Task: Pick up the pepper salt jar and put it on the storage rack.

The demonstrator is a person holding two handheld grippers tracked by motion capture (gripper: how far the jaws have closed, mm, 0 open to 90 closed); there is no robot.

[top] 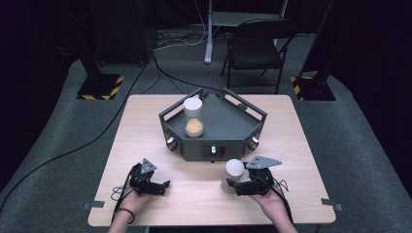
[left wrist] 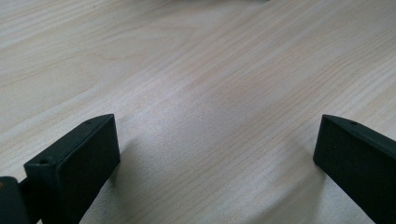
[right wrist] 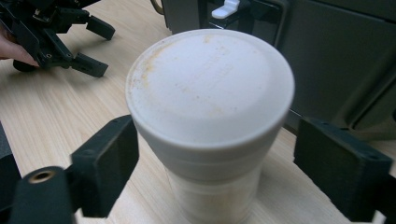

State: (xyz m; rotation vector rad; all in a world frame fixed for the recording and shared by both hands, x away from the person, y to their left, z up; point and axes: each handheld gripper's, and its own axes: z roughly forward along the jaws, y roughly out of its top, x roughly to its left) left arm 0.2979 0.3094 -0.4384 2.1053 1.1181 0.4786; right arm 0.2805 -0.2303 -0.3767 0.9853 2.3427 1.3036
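Note:
A white-lidded container [top: 234,171] stands upright on the wooden table [top: 194,204], just in front of a dark grey angular tray [top: 228,121]. My right gripper [top: 234,187] is open around it. In the right gripper view the container [right wrist: 210,88] sits between the jaws, with the left one close against its side and a gap at the right one. Left of it, my left gripper [top: 165,188] rests low on the table, open, with bare wood between its jaws [left wrist: 215,144]. It also appears far off in the right gripper view [right wrist: 105,51]. On the tray stands a clear jar [top: 193,116] of tan powder.
The tray has a raised rail [top: 245,103], knobs on its front corners [top: 170,141] and a white switch [right wrist: 224,9]. Behind the table are a folding chair [top: 255,46], a desk post [top: 209,34], floor cables and two stands with yellow-black bases [top: 101,86].

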